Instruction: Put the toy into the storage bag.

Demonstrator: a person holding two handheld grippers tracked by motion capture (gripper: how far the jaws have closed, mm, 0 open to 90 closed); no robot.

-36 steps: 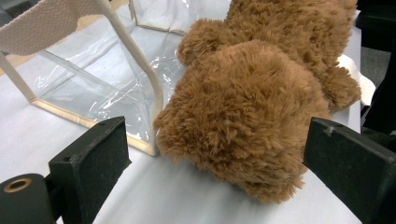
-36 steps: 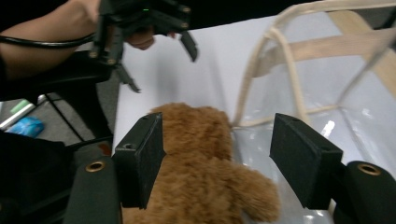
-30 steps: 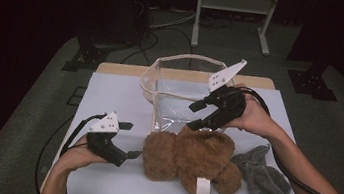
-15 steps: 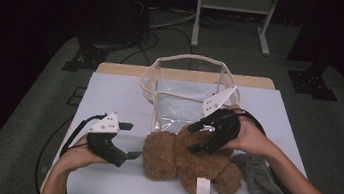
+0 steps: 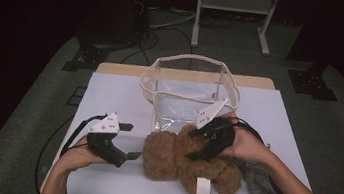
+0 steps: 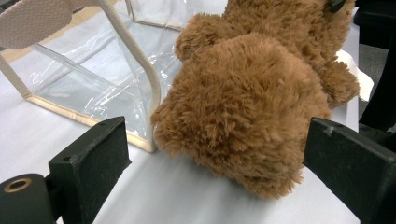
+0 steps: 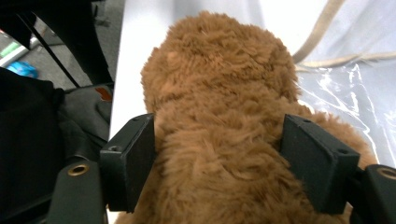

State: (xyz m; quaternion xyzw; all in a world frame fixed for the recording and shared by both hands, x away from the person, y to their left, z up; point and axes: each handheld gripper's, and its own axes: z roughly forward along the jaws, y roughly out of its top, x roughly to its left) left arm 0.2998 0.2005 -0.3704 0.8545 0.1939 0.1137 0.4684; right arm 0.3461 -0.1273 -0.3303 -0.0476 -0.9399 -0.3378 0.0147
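Bench (image 5: pixel 110 94) with a white cover carries everything; at its far middle stands a clear plastic bag (image 5: pixel 188 91) with a cream rim, mouth open upward, nothing visible inside. Just in front of it, touching its near wall, lies a brown teddy bear (image 5: pixel 172 157) on its side, white tag hanging off the front edge. A grey cloth toy (image 5: pixel 259 181) lies just beside the bear on the right. Right tongs (image 5: pixel 201 146) are down over the bear's body, jaws set wide on either side with fur pressed between them in the right gripper view (image 7: pixel 219 158), so the grasp looks seated but not squeezed tight. Left tongs (image 5: pixel 125 146) rest low on the bench near the bear's head, jaws wide, holding nothing. Step in hand: grabbing the bear, likely to bag it. Next move calls for closing the right jaws firmly, lifting clear of the rim, then lowering into the bag; left may need to steady the floppy rim.
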